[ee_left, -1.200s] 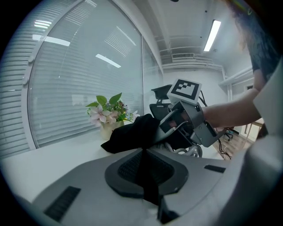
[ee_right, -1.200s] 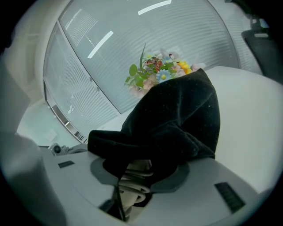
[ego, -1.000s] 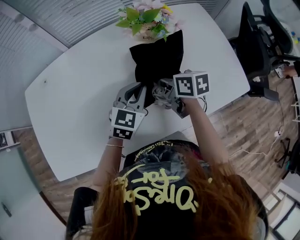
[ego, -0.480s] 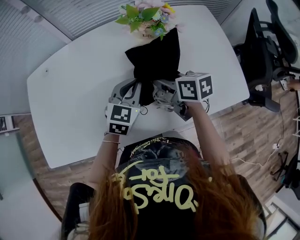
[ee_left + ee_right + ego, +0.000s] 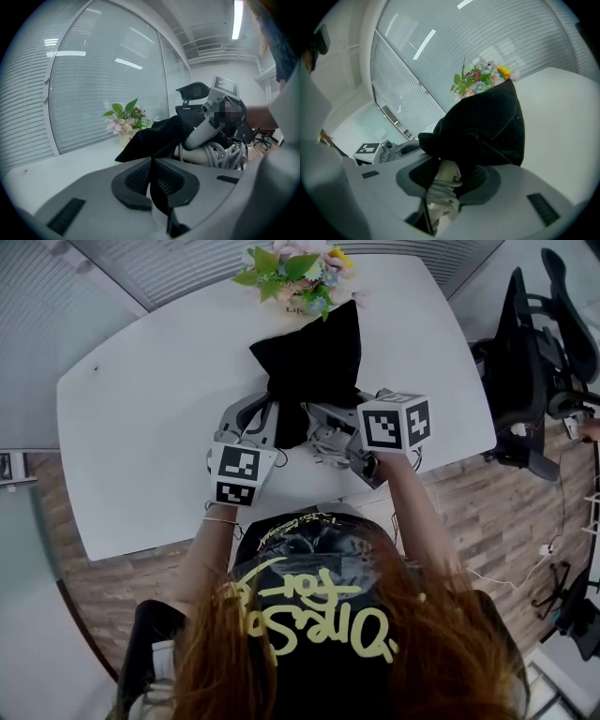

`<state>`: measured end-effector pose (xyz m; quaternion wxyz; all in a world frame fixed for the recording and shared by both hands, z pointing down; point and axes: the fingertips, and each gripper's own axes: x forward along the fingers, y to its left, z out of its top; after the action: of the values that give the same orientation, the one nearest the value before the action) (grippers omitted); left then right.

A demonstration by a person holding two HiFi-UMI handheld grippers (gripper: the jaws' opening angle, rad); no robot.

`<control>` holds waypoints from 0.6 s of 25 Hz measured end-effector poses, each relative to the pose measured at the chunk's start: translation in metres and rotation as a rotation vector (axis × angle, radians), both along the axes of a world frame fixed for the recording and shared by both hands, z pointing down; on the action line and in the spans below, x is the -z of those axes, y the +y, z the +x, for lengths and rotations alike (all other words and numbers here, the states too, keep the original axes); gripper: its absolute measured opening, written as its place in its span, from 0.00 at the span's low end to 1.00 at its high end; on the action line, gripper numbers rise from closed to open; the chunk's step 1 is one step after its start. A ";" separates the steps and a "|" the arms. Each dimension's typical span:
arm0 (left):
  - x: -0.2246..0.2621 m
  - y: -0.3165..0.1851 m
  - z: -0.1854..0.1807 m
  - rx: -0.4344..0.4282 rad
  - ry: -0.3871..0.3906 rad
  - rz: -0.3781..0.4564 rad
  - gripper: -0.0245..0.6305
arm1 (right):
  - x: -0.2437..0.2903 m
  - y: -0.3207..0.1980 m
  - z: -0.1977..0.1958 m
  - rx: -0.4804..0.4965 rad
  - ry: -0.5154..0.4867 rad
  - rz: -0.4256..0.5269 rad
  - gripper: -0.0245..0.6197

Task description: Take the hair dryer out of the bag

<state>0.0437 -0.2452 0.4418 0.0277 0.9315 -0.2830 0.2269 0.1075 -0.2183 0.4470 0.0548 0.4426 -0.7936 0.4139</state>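
Room: wood-plank floor (image 5: 487, 493), a glass wall with blinds (image 5: 93, 84) behind the table, ceiling strip lights on. Surface: one white table (image 5: 141, 427) with rounded corners, bare apart from the items below.

Count:
- 1 bag (image 5: 314, 357), black cloth, lying at mid-table with its mouth toward the person.
- 1 hair dryer (image 5: 201, 136), pale grey, with its cord (image 5: 220, 154) wound in loops beside the handle.
- 1 pot of flowers (image 5: 295, 273) at the far edge, just behind the bag's far corner.
- 2 hand-held grippers, one marker cube on each.
- 1 black office chair (image 5: 530, 381) on the floor to the right, clear of the table; more dark shapes lie beyond it, and I cannot tell what they are.

Left gripper (image 5: 152, 176): jaws closed, with a fold of the bag's black cloth pinched between the pads at the near edge of the mouth.

Right gripper (image 5: 445, 183): jaws partly apart and clamped on the hair dryer's handle, loops of cord caught in the grip with it.

Hair dryer position: the handle end and cord are outside the bag mouth, at the table's near side between the two grippers. The far end is under black cloth, so how much is inside cannot be read.

Obstruction: in the head view the person's hair and black top fill the lower frame; the marker cubes cover most of both grippers. The bag drapes over the dryer where it meets the right jaws.
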 end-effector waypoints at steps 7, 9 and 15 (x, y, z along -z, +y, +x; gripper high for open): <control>0.008 -0.001 0.000 0.066 -0.017 0.084 0.09 | 0.000 0.011 0.006 0.047 -0.025 0.009 0.27; 0.007 0.002 -0.001 0.076 -0.021 0.087 0.10 | 0.000 0.015 0.007 0.063 -0.022 0.014 0.27; 0.007 0.003 0.000 0.098 -0.040 0.108 0.11 | -0.005 0.027 0.009 0.116 -0.004 0.024 0.26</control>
<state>0.0437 -0.2422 0.4350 -0.0172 0.9120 -0.3404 0.2281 0.1166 -0.1917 0.4515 0.0717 0.3956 -0.8230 0.4012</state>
